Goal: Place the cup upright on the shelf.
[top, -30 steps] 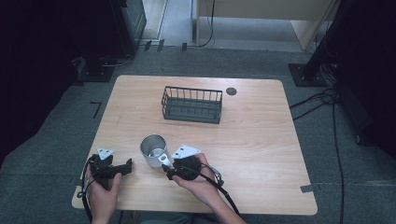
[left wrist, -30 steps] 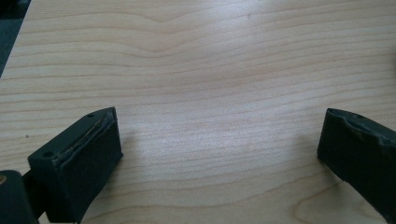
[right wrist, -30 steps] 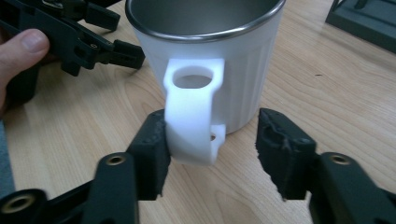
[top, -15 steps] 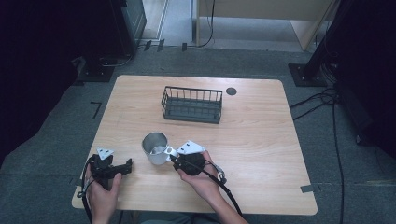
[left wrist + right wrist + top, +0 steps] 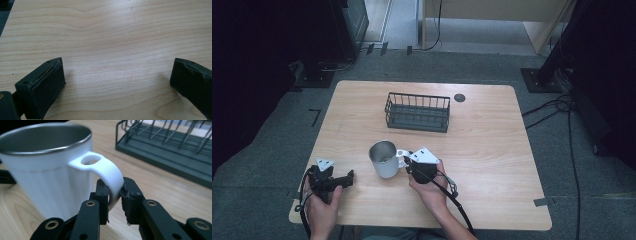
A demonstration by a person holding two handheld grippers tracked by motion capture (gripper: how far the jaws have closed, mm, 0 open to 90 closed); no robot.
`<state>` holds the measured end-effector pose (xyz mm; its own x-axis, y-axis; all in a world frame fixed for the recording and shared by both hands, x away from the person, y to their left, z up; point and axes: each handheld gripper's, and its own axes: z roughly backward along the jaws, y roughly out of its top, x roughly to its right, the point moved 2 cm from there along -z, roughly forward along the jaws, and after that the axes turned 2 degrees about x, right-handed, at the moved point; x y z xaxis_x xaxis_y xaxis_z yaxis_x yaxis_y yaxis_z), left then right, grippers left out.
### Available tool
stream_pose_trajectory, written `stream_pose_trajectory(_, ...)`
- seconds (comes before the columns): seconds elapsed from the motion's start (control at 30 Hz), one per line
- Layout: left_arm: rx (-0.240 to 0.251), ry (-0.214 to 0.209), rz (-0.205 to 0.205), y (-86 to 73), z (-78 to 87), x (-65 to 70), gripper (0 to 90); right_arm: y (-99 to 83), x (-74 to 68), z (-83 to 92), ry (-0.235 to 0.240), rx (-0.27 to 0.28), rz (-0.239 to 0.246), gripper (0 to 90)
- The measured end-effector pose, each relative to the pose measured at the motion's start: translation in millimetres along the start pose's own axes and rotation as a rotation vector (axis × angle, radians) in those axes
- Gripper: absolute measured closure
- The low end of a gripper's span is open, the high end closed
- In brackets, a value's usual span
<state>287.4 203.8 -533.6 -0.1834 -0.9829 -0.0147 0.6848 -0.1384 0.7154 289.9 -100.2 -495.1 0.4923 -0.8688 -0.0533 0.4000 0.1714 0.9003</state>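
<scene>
Mug [image 5: 47, 170] upright, mouth up; handle [image 5: 106, 172] toward right gripper [image 5: 115, 192], just clamped on it.

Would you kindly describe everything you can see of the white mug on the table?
The white mug has a faintly ribbed outer wall, a metallic-looking rim and inside, and a white loop handle. It looks empty. It stands upright on the wooden table, in front of the dark wire basket and apart from it. The right gripper has just been closing and now pinches the handle between its pads.
</scene>
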Motion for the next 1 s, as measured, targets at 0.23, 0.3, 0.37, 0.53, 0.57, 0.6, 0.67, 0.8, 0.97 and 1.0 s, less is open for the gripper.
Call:
stream_pose_trajectory(0.23,0.0,0.0,0.0,0.0,0.0,0.0,0.0,4.6,10.6,7.7,-0.043,0.037,0.046,82.2)
stream_pose_trajectory(0.3,0.0,0.001,0.0,0.0,0.0,0.0,0.0,4.8,13.0,9.5,-0.051,0.041,0.057,82.6)
stream_pose_trajectory(0.37,0.0,0.0,0.0,0.0,0.0,0.1,0.0,6.6,17.0,12.0,-0.08,0.052,0.065,82.0)
stream_pose_trajectory(0.53,0.0,0.0,0.0,0.0,0.0,0.0,0.0,10.2,23.8,13.9,-0.107,0.069,0.057,81.9)
stream_pose_trajectory(0.57,0.0,0.0,0.001,0.0,0.0,0.1,0.0,11.0,25.1,14.3,-0.11,0.07,0.054,81.9)
stream_pose_trajectory(0.6,0.0,0.0,0.001,0.0,0.0,0.1,0.0,11.8,26.4,14.6,-0.115,0.072,0.051,81.9)
stream_pose_trajectory(0.67,0.0,0.0,0.001,0.0,0.0,0.1,0.0,13.7,29.0,15.2,-0.128,0.08,0.048,81.9)
stream_pose_trajectory(0.8,0.0,0.0,0.0,0.0,0.0,0.0,0.0,19.7,35.2,16.7,-0.143,0.095,0.026,81.7)
stream_pose_trajectory(0.97,0.001,0.0,0.002,0.0,-0.1,0.1,0.0,28.9,42.6,19.1,-0.163,0.115,0.007,81.7)
stream_pose_trajectory(1.0,0.001,0.001,0.002,0.0,-0.1,0.1,0.0,30.8,44.2,19.3,-0.166,0.118,0.003,81.6)
